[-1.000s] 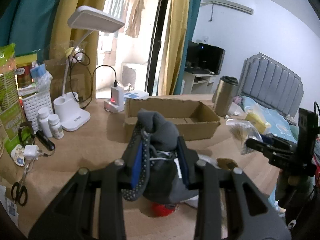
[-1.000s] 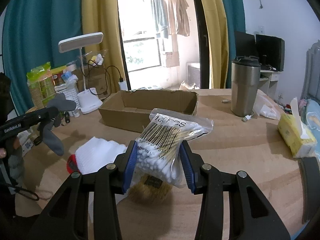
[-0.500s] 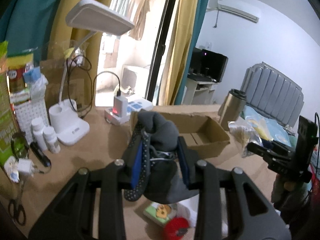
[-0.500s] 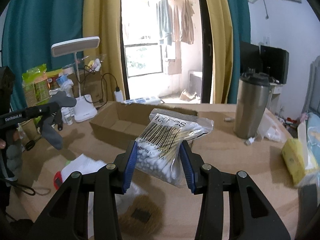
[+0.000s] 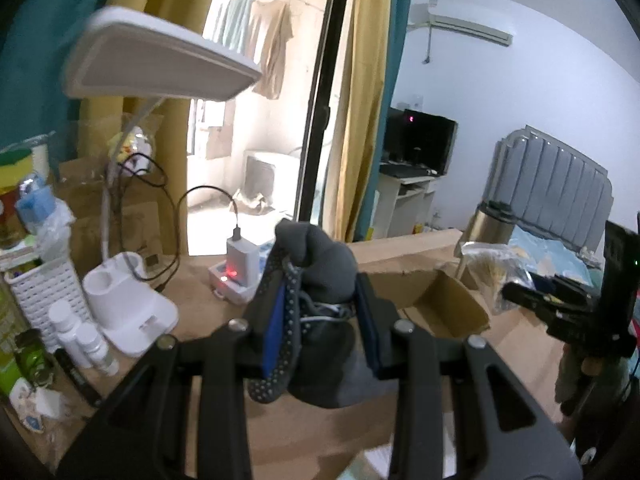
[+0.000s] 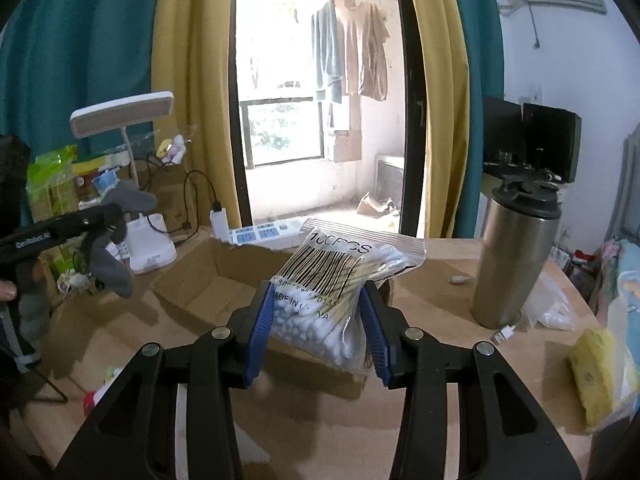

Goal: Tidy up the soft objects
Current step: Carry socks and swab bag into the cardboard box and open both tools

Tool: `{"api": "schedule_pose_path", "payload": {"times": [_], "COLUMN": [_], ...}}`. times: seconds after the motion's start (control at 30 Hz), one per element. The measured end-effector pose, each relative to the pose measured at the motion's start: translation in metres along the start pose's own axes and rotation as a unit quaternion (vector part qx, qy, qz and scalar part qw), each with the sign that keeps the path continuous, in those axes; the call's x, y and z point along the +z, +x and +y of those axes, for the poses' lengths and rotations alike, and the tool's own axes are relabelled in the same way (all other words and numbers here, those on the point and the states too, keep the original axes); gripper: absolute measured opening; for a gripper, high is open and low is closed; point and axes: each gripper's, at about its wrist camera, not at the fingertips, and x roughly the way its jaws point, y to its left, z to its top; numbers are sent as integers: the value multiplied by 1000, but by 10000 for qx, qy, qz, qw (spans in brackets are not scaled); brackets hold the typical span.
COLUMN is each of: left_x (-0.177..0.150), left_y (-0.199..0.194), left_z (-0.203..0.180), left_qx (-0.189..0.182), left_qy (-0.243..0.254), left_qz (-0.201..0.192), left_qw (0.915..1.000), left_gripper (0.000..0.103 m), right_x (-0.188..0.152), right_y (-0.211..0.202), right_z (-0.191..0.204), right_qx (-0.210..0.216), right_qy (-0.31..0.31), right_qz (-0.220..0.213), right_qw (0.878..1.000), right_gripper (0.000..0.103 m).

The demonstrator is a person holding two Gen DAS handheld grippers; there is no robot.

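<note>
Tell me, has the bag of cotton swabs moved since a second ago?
Yes. The bag of cotton swabs, clamped in the right gripper, has come forward toward the cardboard box, now overlapping its near edge.

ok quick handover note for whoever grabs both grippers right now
Left gripper: shut on the grey sock, held in the air left of the box.
Right gripper: shut on the swab bag, held over the box's near edge.
Done: both items picked up. The box looks empty.
Left: drop both into the box, then fetch the soft things lying on the table.
</note>
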Motion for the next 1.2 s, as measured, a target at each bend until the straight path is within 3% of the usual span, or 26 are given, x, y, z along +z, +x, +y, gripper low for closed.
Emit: {"api": "schedule_pose_path", "payload": {"times": [0.27, 0.43, 0.7, 0.8, 0.87, 0.93, 1.0, 1.2], "left_x": [10, 0, -9, -12, -15, -16, -16, -12], "left_y": [42, 72, 99, 106, 109, 109, 107, 102], "left_z": [-7, 1, 4, 0, -3, -3, -5, 1], "left_qx": [-49, -78, -213, -234, -230, -255, -203, -89], "left_qy": [9, -284, -449, -333, -297, -291, -272, -417], "left_qz": [192, 548, 1033, 1264, 1353, 1399, 1391, 1263], "left_qw": [9998, 9981, 9934, 9911, 9901, 9894, 9897, 9911], "left_gripper": [35, 35, 35, 35, 36, 39, 53, 69], "right_x": [9, 3, -2, -3, -4, -3, -3, 0], "right_y": [36, 57, 66, 68, 71, 72, 70, 56], "right_z": [-16, -22, -16, -12, -8, -5, -3, 0], "right_qx": [88, 71, 114, 169, 217, 220, 232, 203], "right_qy": [328, 538, 523, 465, 393, 366, 365, 324], "right_qz": [322, 648, 755, 814, 847, 859, 811, 664], "right_qw": [9989, 9964, 9957, 9955, 9954, 9954, 9958, 9971], "right_gripper": [46, 46, 46, 49, 62, 65, 66, 69]}}
